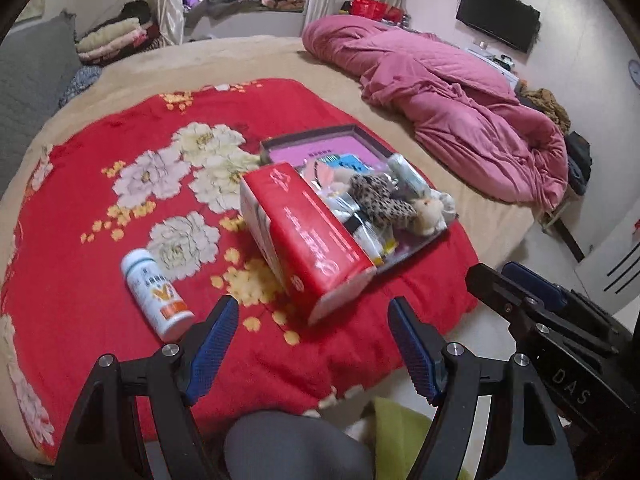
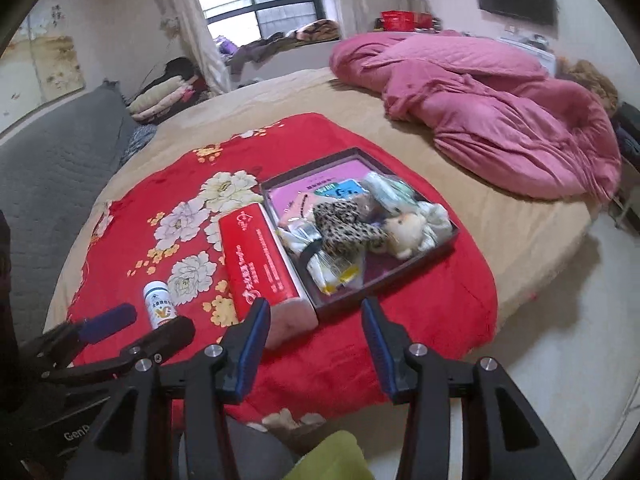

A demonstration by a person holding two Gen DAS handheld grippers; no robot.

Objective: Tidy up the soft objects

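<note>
Claws, left [image 1: 312, 344] and right [image 2: 316, 340], both apart and empty, above red blanket's [image 2: 440, 320] near edge.

Both wrist cameras look forward and steeply down from the bed's near edge. The left view sits closer to the red floral blanket [image 1: 100, 184]. Both share the dark tray [image 2: 450, 240], red tissue pack [image 1: 308, 236], white bottle [image 2: 159, 305] and pink quilt [image 1: 460, 88].

The left hand-held gripper [image 1: 312, 320] points steeply downward with its blue-padded jaws spread wide and empty, while the right hand-held gripper [image 2: 316, 320], beside it, tilts likewise, jaws narrower, nothing between.
</note>
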